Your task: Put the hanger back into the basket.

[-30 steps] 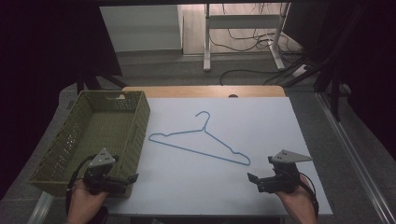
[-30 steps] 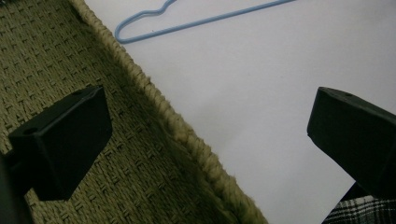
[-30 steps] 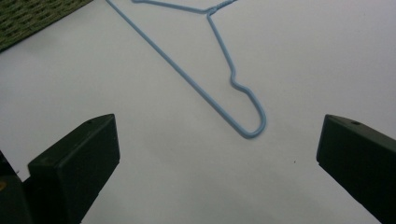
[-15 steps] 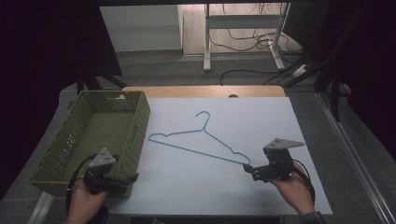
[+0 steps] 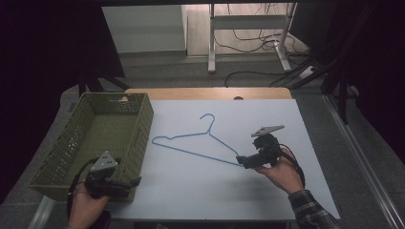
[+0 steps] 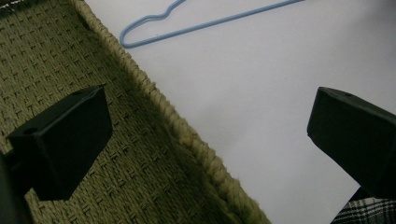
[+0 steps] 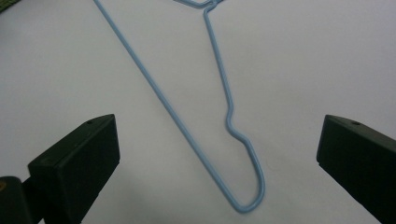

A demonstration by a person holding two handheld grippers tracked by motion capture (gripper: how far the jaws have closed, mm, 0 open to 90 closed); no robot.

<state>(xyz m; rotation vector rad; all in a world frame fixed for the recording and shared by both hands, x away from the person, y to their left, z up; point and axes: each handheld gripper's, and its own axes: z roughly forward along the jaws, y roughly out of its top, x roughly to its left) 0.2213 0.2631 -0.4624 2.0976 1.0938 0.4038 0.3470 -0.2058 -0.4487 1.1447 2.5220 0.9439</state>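
A lab or test room is suggested rather than a home. A wooden table [image 5: 210,93] covered with a plain white sheet [image 5: 267,191] is set on grey carpet [image 5: 305,86]. Behind it a white metal desk frame [image 5: 248,36] is seen, with loose cables [image 5: 248,45] trailing over the floor beneath it. The surroundings at both sides are hung with dark curtains [image 5: 47,62], and light is kept on the work surface alone.

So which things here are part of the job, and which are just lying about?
In the job:
- blue wire hanger, flat on the white tabletop
- right tool, open at the hanger's end
- left tool, open at the basket rim

Lying about:
- green woven basket (possibly the destination)
- floor cables
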